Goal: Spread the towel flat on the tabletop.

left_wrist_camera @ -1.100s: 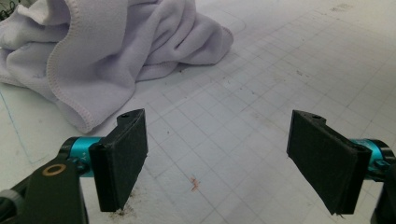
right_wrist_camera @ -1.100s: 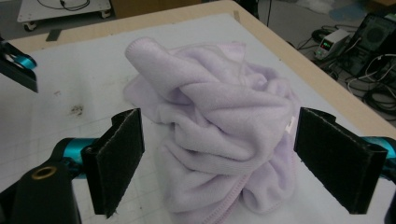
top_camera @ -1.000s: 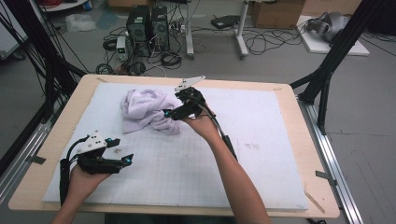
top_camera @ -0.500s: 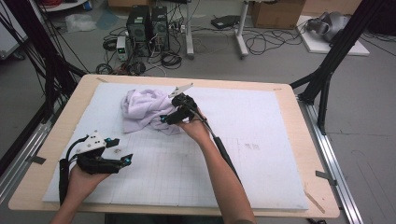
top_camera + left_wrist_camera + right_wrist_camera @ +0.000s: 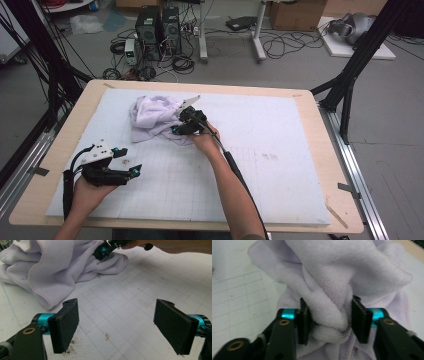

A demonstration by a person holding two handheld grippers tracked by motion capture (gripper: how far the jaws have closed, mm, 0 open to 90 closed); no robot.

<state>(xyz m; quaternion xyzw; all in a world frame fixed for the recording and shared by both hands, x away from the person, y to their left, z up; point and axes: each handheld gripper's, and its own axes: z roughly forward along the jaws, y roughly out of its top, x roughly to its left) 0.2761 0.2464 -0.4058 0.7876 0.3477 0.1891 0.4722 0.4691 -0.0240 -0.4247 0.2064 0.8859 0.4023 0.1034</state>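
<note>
— So, how is the right gripper (image 5: 329,322) set against the lavender towel (image 5: 152,116)?

— A thick twisted fold of the towel is pinched between its jaws, which have just been closing; the pads are seen pressed into the pile on both sides in the right gripper view. The bite is taken on the towel's near right side, probably so that the crumpled heap can be lifted or drawn out flat.

— And the left gripper (image 5: 131,172)?

— It is held wide apart with nothing between the jaws, parked over bare gridded mat (image 5: 280,180) well short of the towel's near edge. It seems to be kept free for a second corner. One hemmed edge is seen hanging toward it in the left gripper view.

— Where is the towel placed, and what room is left?

— It is bunched on the mat's far left part. From the towel, open mat is offered to the right and toward the person; the wooden table's (image 5: 334,165) far rim lies close behind the towel, so less room is judged to be there.
</note>
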